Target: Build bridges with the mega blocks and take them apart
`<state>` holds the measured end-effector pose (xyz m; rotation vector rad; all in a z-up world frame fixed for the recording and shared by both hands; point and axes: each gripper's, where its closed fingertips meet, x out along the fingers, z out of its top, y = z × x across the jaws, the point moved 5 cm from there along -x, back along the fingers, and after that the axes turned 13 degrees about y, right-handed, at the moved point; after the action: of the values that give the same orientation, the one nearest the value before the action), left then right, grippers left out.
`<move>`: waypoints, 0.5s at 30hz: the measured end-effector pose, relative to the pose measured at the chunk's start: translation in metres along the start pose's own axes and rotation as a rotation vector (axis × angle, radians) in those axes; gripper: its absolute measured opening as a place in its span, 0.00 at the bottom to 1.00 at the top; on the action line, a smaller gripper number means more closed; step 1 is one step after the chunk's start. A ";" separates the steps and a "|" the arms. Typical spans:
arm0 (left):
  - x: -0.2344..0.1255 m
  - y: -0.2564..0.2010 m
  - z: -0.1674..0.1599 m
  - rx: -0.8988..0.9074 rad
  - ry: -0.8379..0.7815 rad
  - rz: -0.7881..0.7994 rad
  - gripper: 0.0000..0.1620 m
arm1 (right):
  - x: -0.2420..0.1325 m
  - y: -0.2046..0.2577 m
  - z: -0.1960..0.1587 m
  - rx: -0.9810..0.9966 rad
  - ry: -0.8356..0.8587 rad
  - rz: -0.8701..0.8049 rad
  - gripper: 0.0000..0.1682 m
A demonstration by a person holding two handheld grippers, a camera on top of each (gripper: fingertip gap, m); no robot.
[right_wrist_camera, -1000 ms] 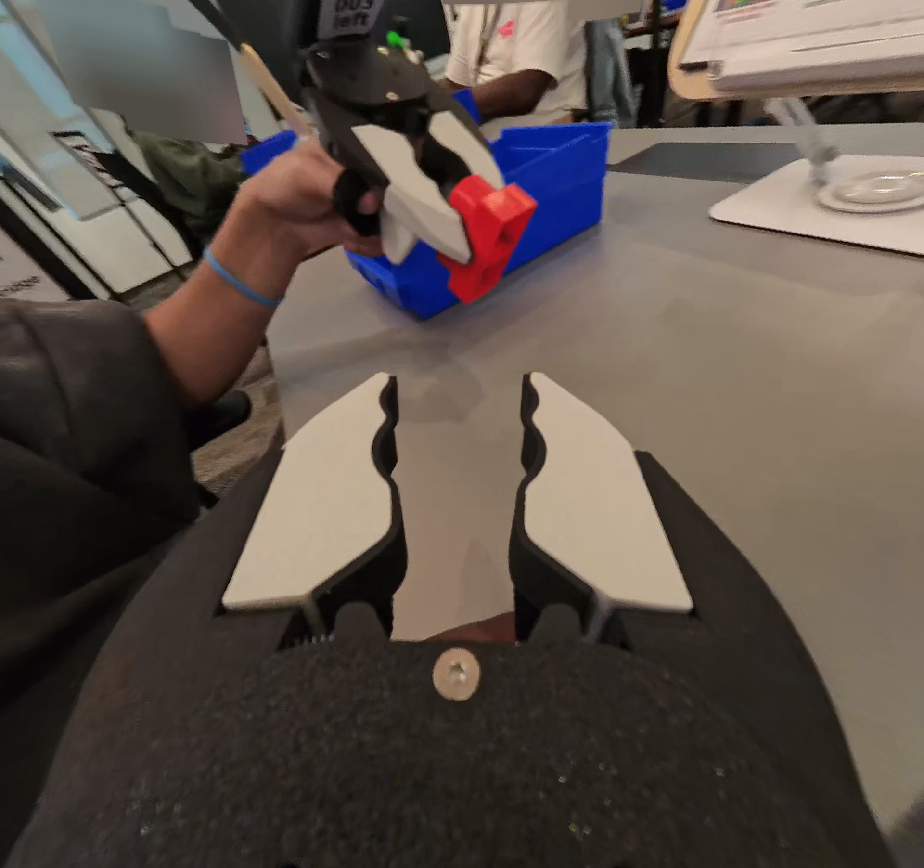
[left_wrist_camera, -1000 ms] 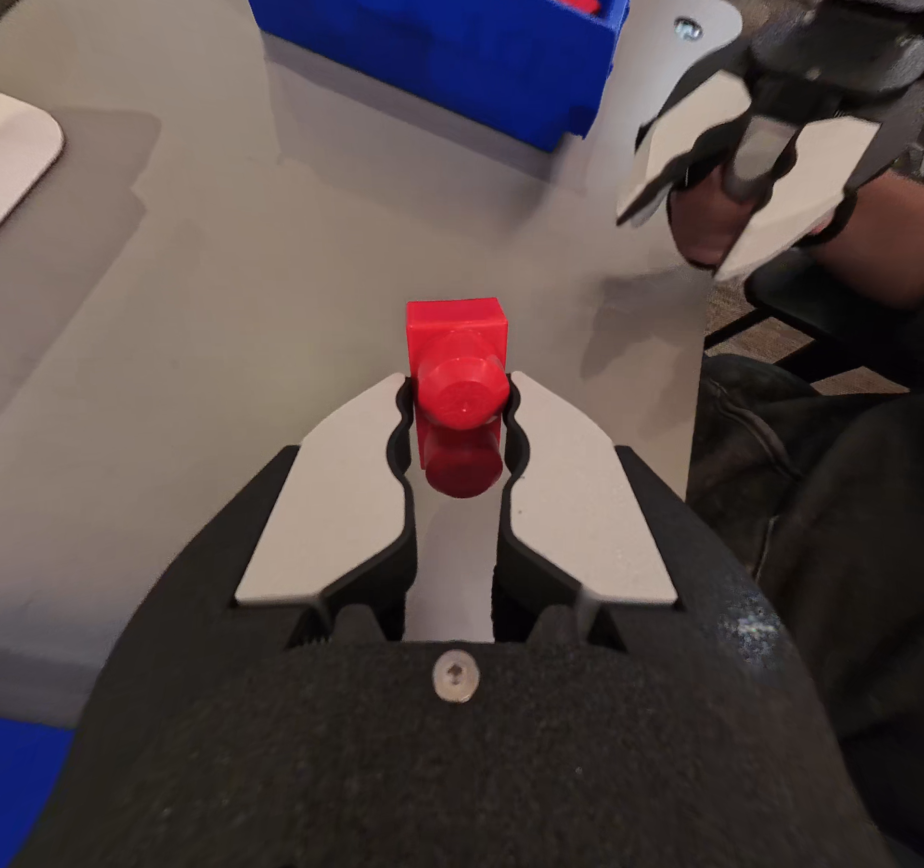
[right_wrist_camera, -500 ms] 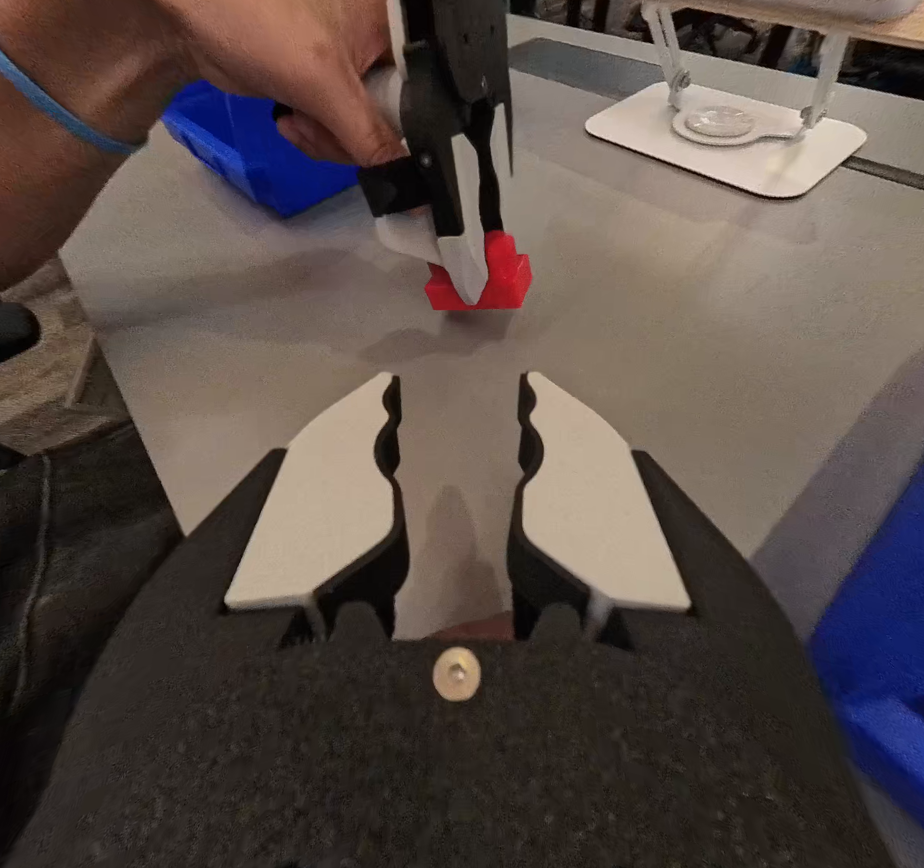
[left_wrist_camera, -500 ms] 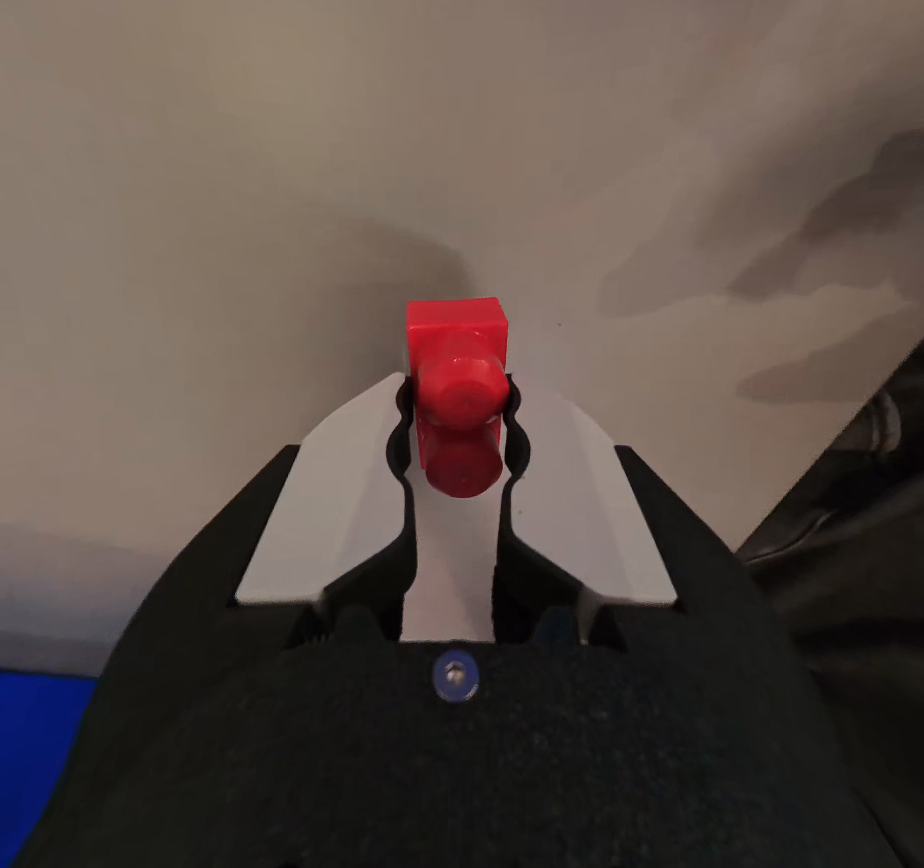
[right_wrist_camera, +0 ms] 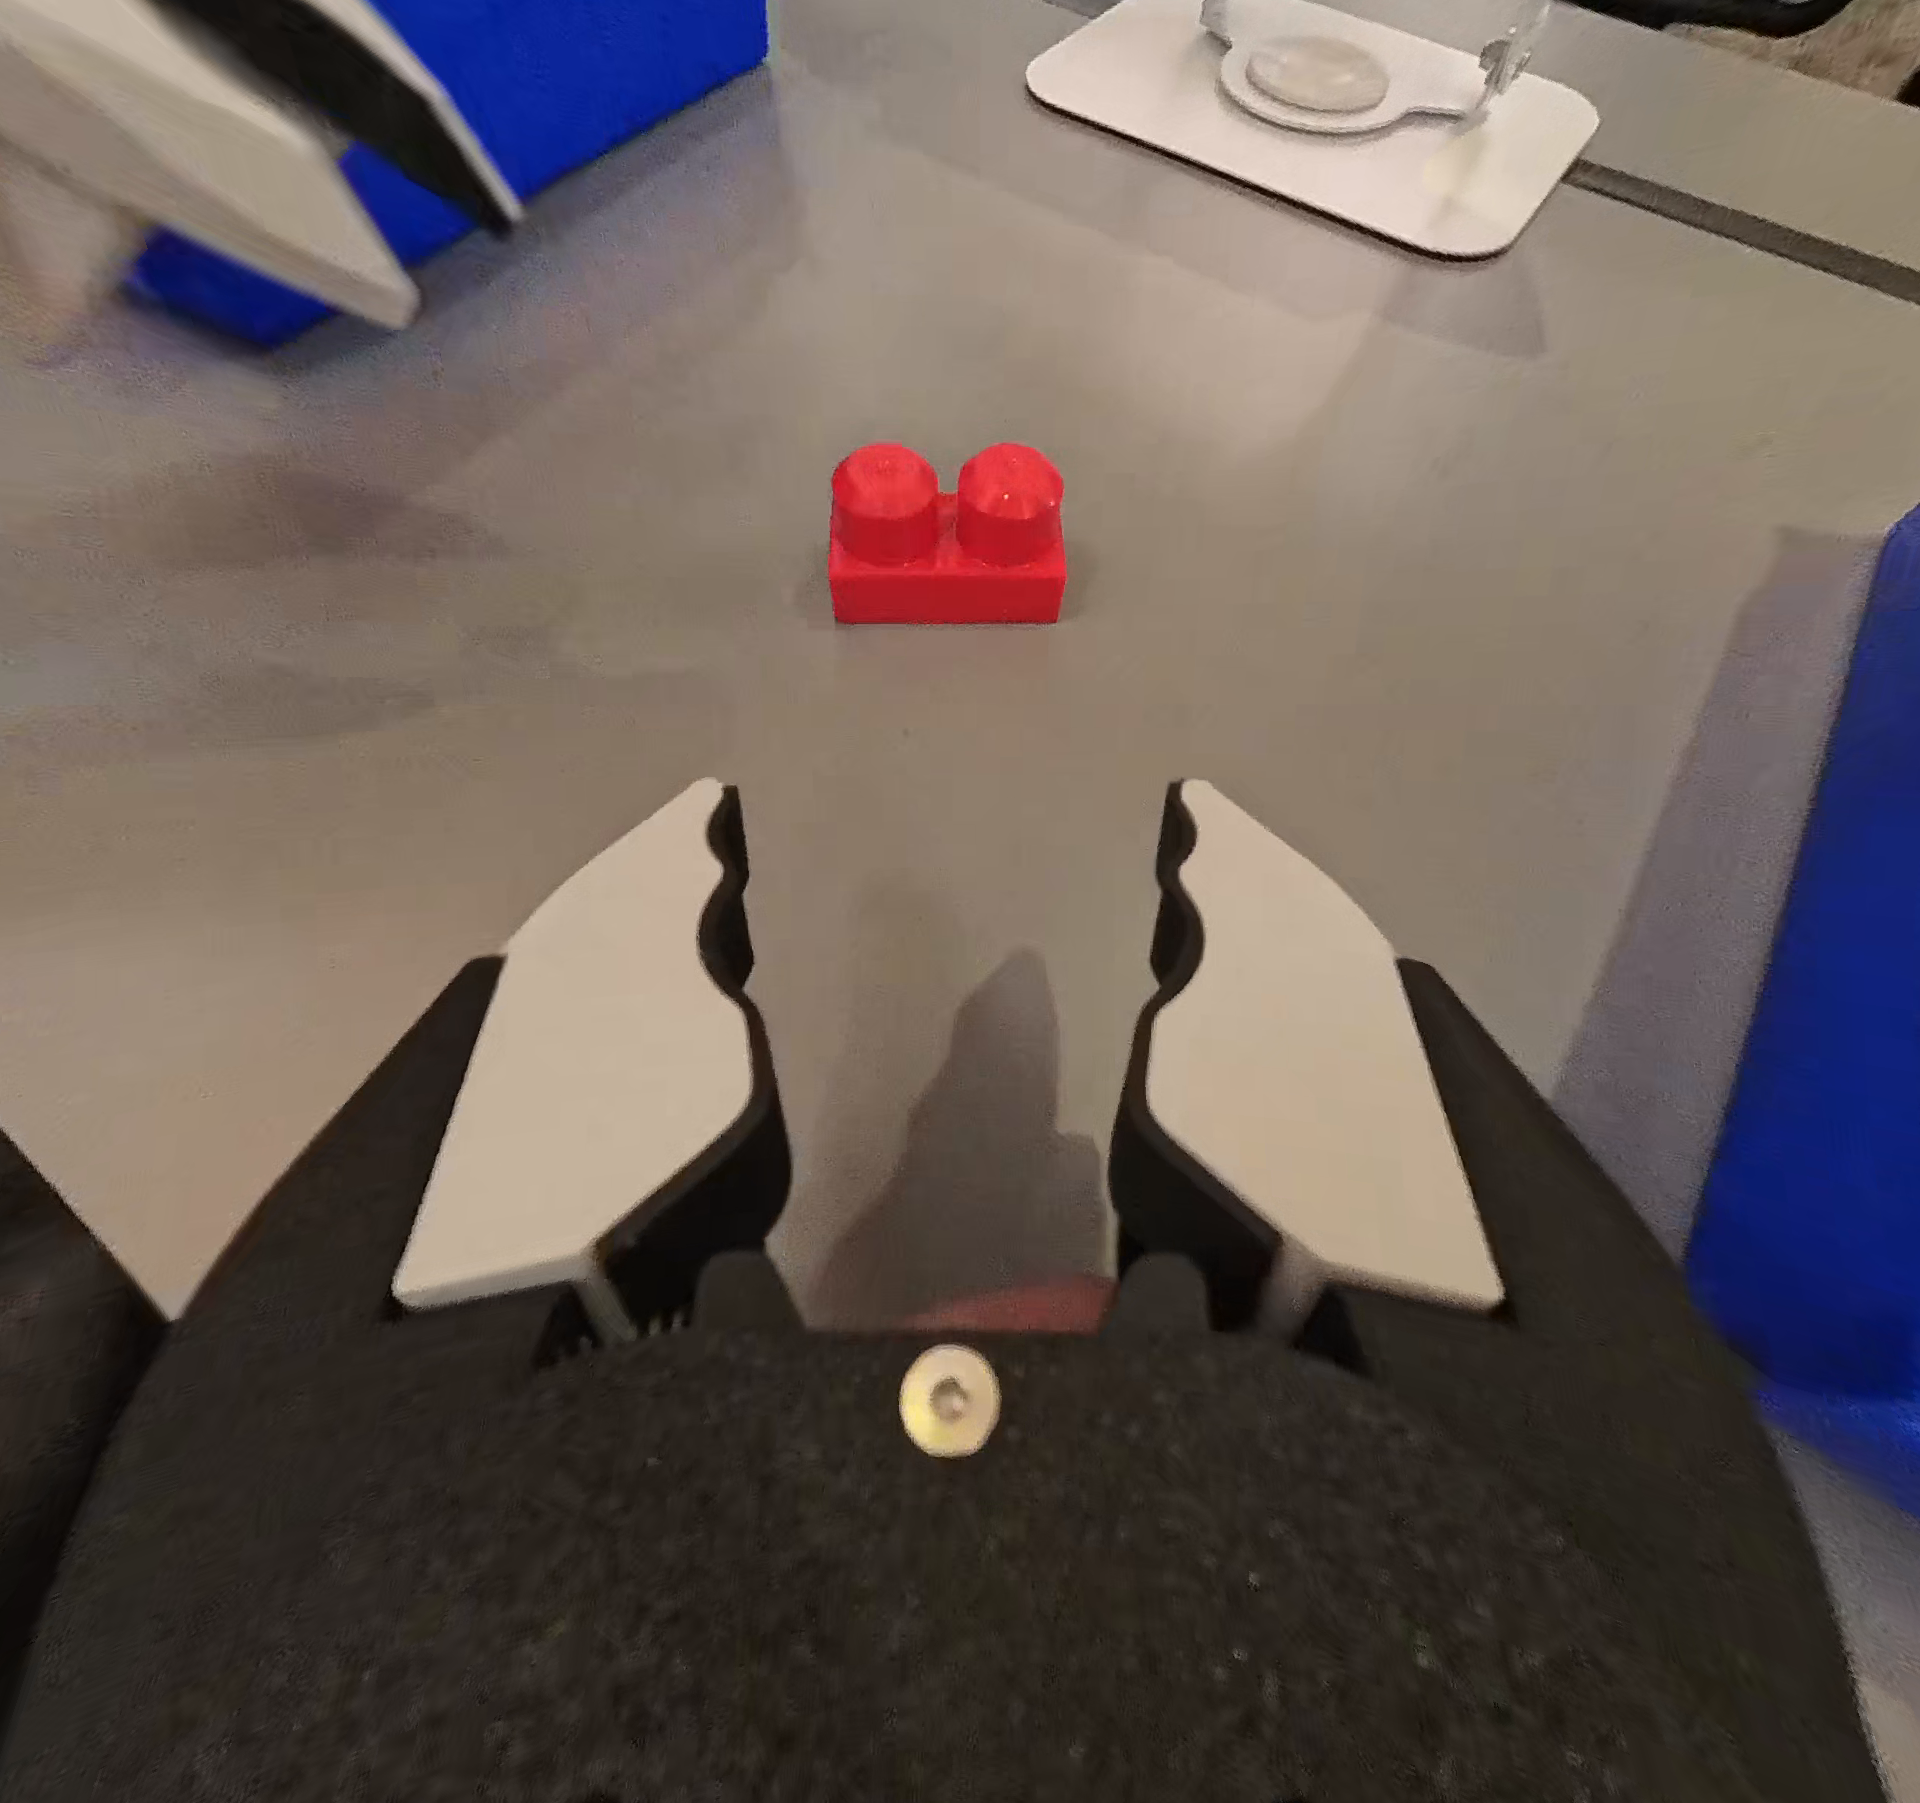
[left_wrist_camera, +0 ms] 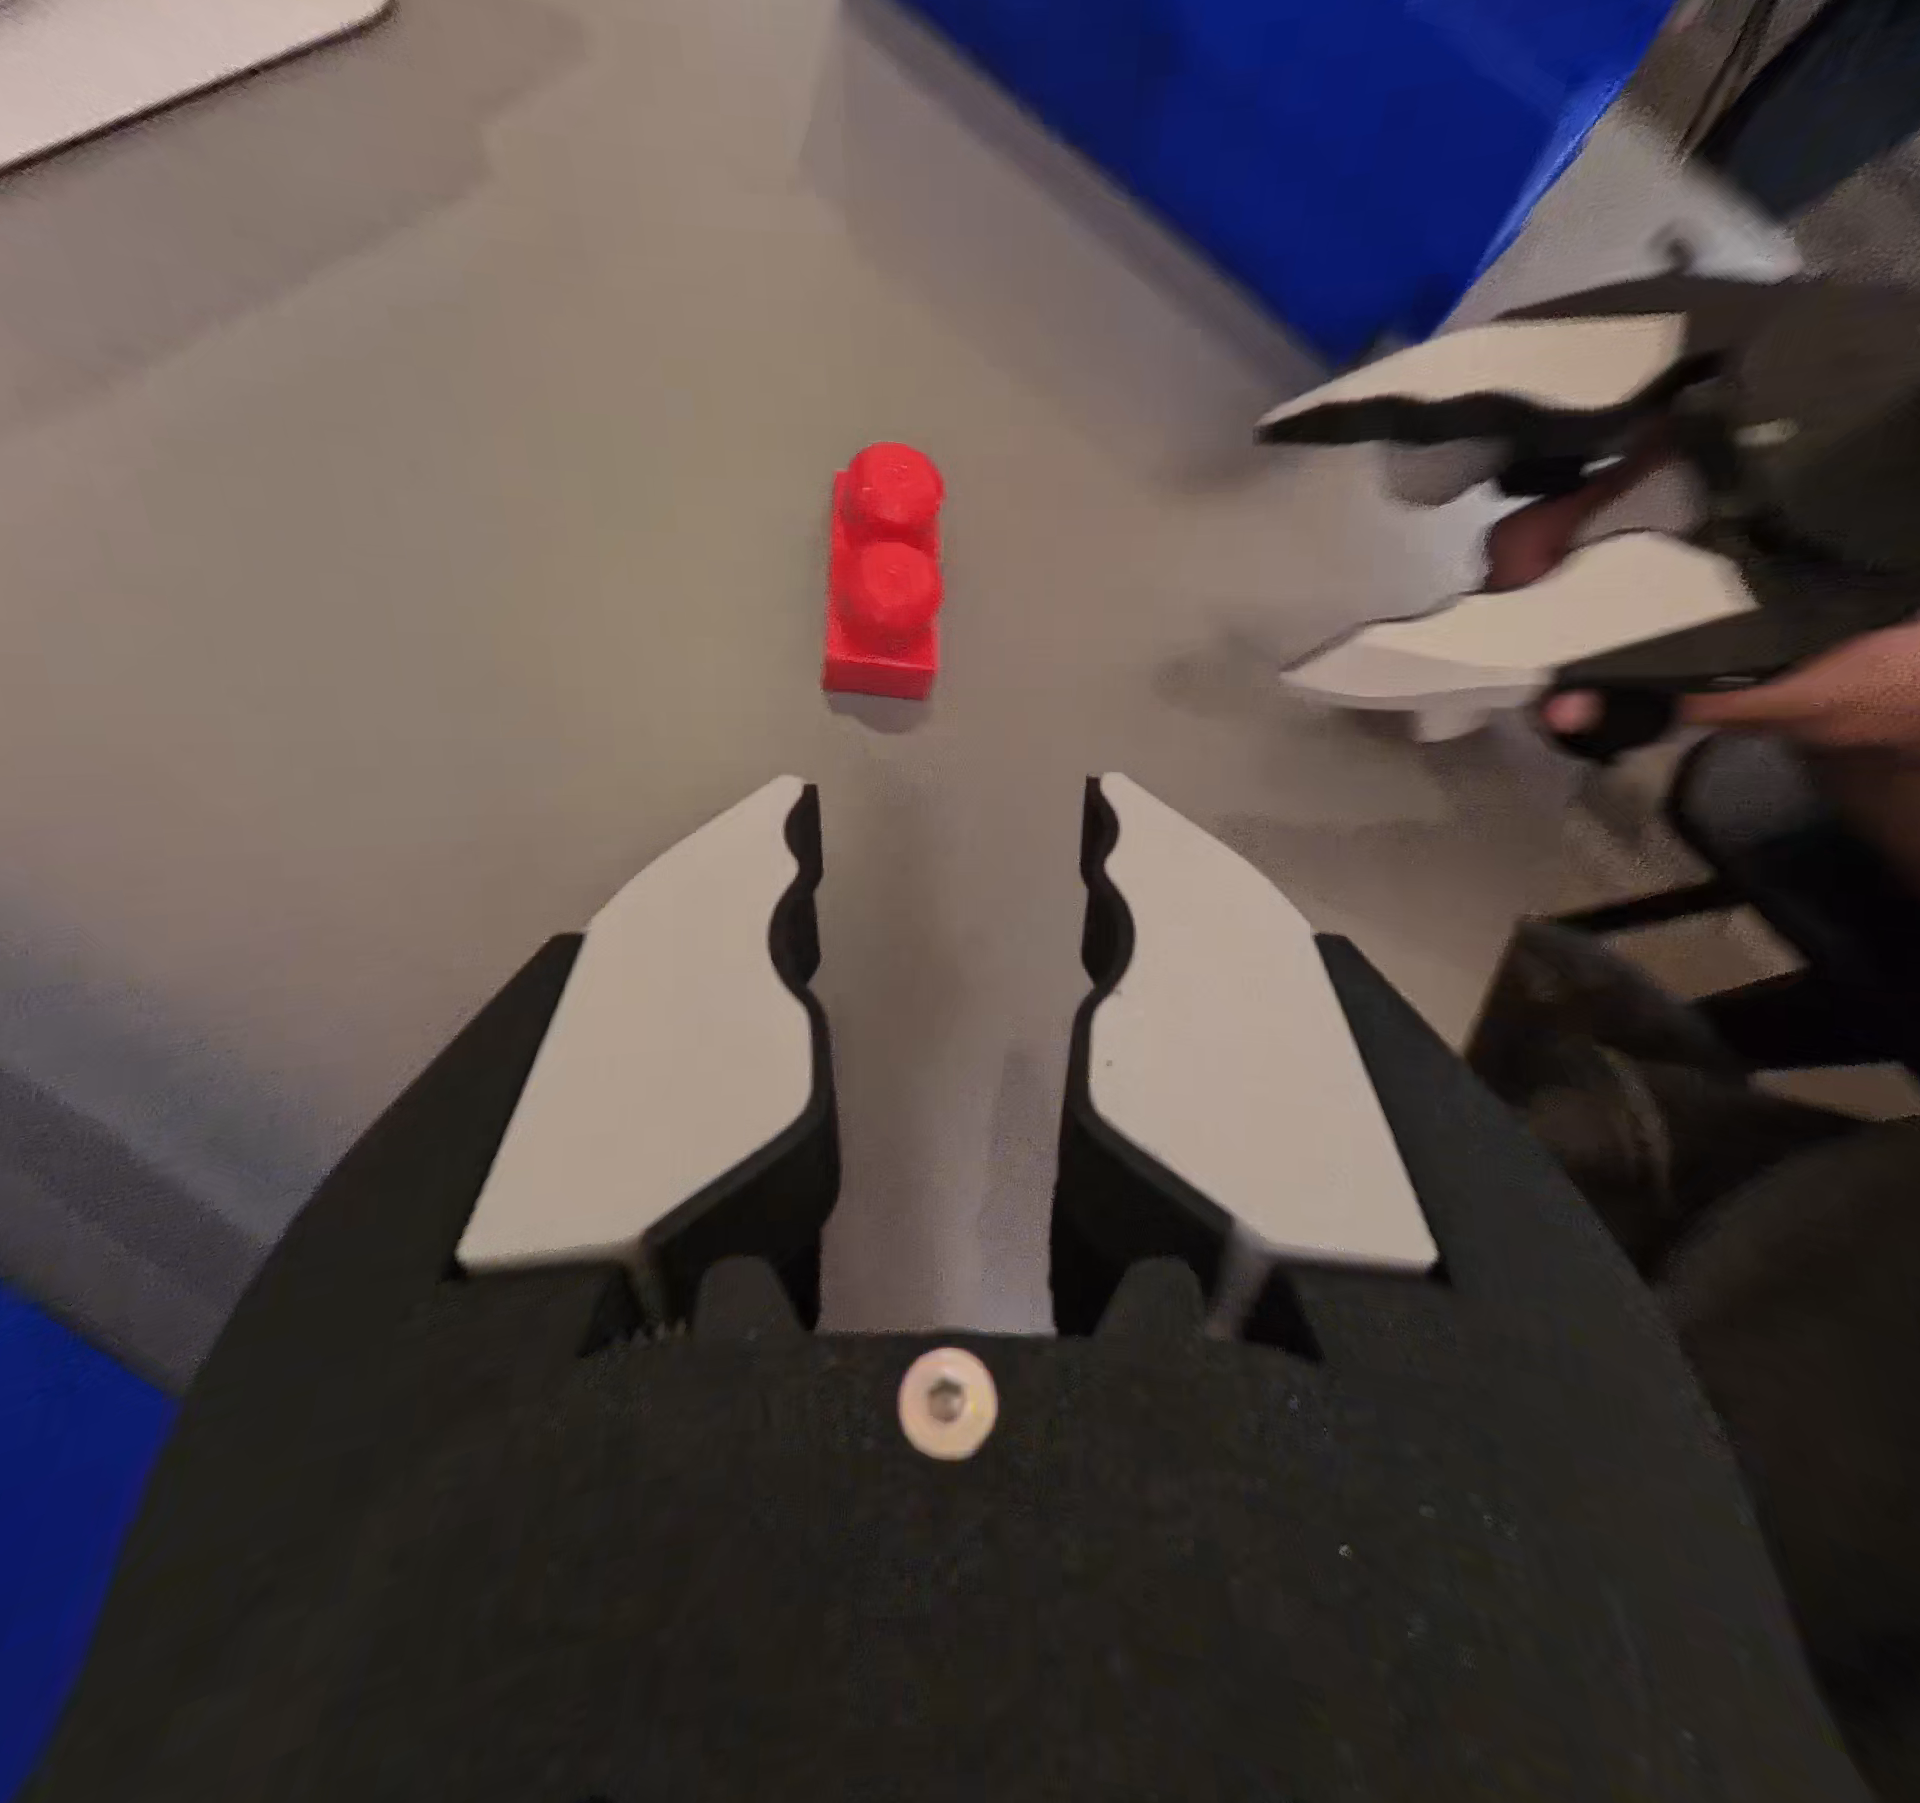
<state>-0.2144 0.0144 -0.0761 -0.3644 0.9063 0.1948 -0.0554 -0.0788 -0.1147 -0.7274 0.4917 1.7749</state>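
At the far left of the right wrist view, the blurred tip of the left gripper (right_wrist_camera: 208, 153) is seen raised in front of a blue bin (right_wrist_camera: 582, 18), its fingers parted and nothing held between them. In the middle of the grey tabletop (right_wrist_camera: 1351, 610) a single red block (right_wrist_camera: 945, 540) is set down studs-up, on its own, with no other block joined to it. The building step is judged to be at its very start: one pier has been placed, and a second block is needed from a bin before any span can be laid. Further right, the right gripper (right_wrist_camera: 951, 818) is held low with its jaws apart and empty, aimed at the block's long side; the block lies just ahead of its fingertips, apart from them. In the left wrist view the same block (left_wrist_camera: 883, 574) is seen end-on, straight ahead of the open left gripper (left_wrist_camera: 945, 808) and clear of it. A white stand base (right_wrist_camera: 1320, 106) rests at the back right, and a second blue bin (right_wrist_camera: 1839, 1026) is cut off at the right edge. The next move calls for a fresh block to be fetched and placed beside this one.
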 end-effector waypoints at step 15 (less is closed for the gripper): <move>-0.013 -0.054 -0.089 0.017 -0.350 -0.150 0.29 | 0.107 0.002 0.060 0.048 0.195 -0.055 0.41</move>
<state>-0.2700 -0.0703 -0.1038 -0.3670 0.5329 0.1081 -0.0939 0.0336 -0.1447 -0.8772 0.6368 1.6439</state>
